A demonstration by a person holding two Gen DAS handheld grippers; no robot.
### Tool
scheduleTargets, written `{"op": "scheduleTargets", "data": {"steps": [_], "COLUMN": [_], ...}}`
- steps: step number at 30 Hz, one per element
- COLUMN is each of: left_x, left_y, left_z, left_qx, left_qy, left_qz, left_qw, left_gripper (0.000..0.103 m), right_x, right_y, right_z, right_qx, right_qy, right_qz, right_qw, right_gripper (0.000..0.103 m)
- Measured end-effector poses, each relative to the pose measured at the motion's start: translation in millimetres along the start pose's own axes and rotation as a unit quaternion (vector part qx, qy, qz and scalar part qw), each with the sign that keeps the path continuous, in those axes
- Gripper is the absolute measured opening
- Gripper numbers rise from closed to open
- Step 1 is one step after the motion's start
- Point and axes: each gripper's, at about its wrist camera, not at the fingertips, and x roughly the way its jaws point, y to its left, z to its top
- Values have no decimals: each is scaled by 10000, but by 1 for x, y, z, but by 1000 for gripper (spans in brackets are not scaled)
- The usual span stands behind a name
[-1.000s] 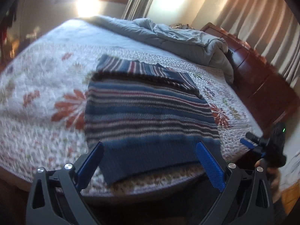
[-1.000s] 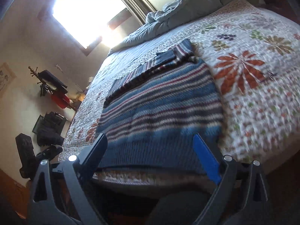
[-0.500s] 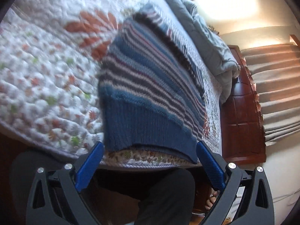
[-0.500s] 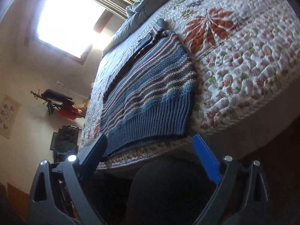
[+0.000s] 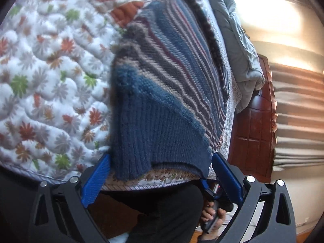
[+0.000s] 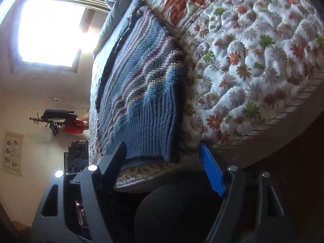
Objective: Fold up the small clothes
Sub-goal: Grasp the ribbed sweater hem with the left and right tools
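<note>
Both grippers have dropped to the sweater's (image 5: pixel 162 105) hem, jaws wide, right (image 6: pixel 162 158) just narrowing, left (image 5: pixel 160 166) unclamped; next, pinch corners.

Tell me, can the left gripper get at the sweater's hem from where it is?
Probably yes: the left gripper is open, the sweater hem corner sits between its fingers, nothing blocking.

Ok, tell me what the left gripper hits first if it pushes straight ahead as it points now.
Most likely the ribbed blue hem of the striped sweater, which lies on the floral quilt at the bed's near edge. The left gripper is open, its fingers either side of that hem. Depth is hard to judge.
</note>
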Motion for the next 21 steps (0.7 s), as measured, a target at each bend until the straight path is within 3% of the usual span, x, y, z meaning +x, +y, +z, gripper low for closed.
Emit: {"op": "scheduleTargets", "data": {"steps": [5,7,11,13,15,18,21], "left_x": [3,2,-4,-7,-9,-11,-9], "left_y": [2,1,5,8,12,11,8], "left_z": [2,2,4,5,5,4,3], "left_qx": [-23,83,101,47,18,157,132], "left_qy": [45,82,122,136,155,199,223], "left_qz": [-24,148,485,584,717,817,705], "left_qw": [10000,9998,9987,9982,9973,9963,9972], "left_gripper": [97,89,59,49,22,15,15], "right_x": [7,9,9,11,14,17,25], "right_y": [-1,1,5,8,10,18,24], "right_z": [5,9,8,7,8,9,10], "right_qx": [6,6,-26,-23,3,-28,-67], "right_qy": [75,103,128,155,191,238,309], "right_qz": [-73,-95,-160,-153,-108,-25,-41], "right_qw": [9999,9999,9998,9998,9998,9997,9995], "right_gripper": [75,75,72,68,62,52,46]}}
